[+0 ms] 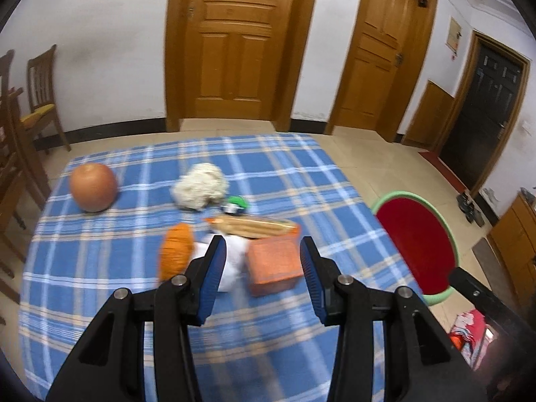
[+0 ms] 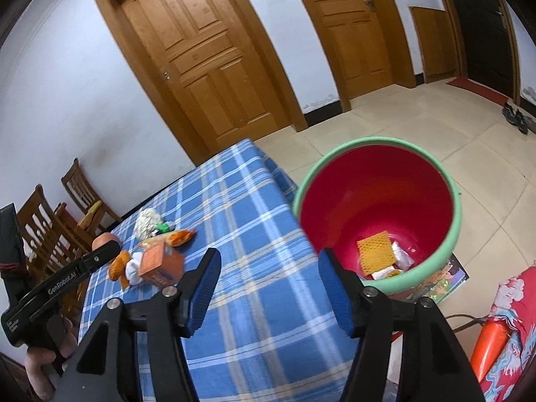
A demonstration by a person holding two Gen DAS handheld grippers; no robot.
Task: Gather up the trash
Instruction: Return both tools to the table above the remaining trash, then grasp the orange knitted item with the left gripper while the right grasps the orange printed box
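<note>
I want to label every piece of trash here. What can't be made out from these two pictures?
- White item, left wrist view: half hidden behind the left hand-held gripper finger and orange box; motion blur too.
- Green thing beside the white wad: too small and blurred to identify.
- Bin contents, right wrist view: the lower packets are partly covered by the orange mesh piece and the rim.

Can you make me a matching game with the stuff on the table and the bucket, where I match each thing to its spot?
Things:
1. apple
2. orange box
3. mesh square
4. bucket

Places:
A. inside the bucket
B. on the floor by the table
C. far left of the cloth, alone
D. between the open left gripper fingers' view, on the cloth

Pairs: 1-C, 2-D, 3-A, 4-B
</note>
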